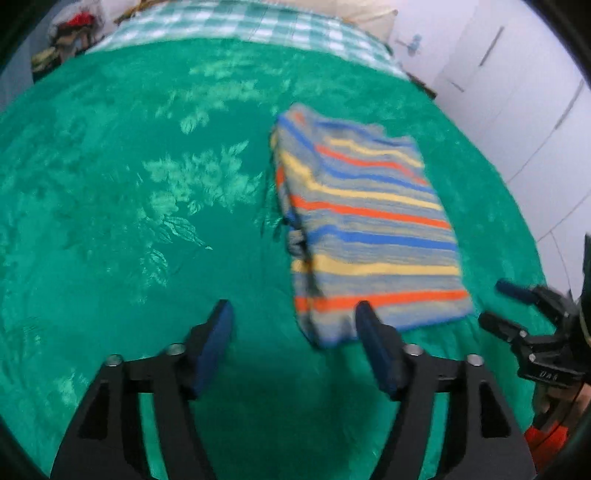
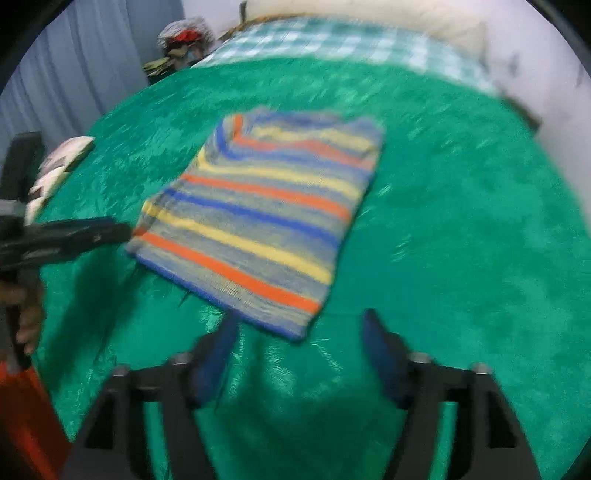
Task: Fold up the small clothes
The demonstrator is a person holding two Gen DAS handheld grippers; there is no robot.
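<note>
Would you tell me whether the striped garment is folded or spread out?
Folded: the striped garment lies as a compact rectangle with layered edges showing.

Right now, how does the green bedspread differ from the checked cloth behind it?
The green bedspread is deep green with a faint leafy pattern, while the checked cloth is pale green and white squares. The bedspread carries the folded striped garment; the checked cloth lies at the far end. Both cover the bed.

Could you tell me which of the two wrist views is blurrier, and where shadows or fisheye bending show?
Right wrist view: blurrier, with the striped garment and the right tool smeared. Left wrist view: sharper on the left tool, mild blur on the garment. Both views: the green bedspread bulges from fisheye distortion, and a dark shadow lies on it below each tool.
</note>
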